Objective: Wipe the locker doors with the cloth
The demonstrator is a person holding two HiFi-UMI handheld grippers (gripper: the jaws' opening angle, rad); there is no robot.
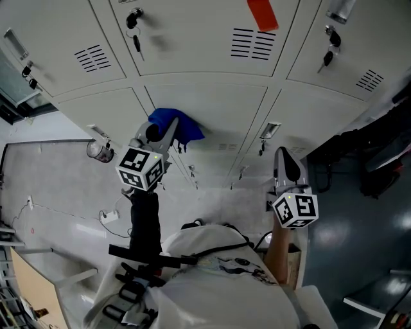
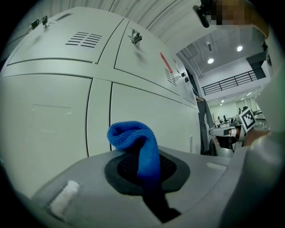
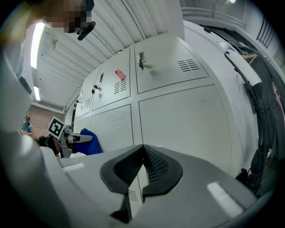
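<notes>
Left tongs point(image 2: 143, 165): you had these clamped on the blue cloth point(image 2: 132, 137), its bunched end sticking out ahead at a lower locker door point(image 2: 147, 109); contact unclear. Right tongs point(image 3: 142, 150): you had these closed tip to tip, holding nothing, with the cloth off to their left.

Bunched blue cloth point(image 1: 176, 125) at pale, closed locker door point(image 1: 225, 122).

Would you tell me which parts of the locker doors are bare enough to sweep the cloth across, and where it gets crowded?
Bare: the lower door between the blue cloth, clamped in the left gripper, and the door handle. Crowded: the upper doors, with hanging keys, vent slots and a red tag.
</notes>
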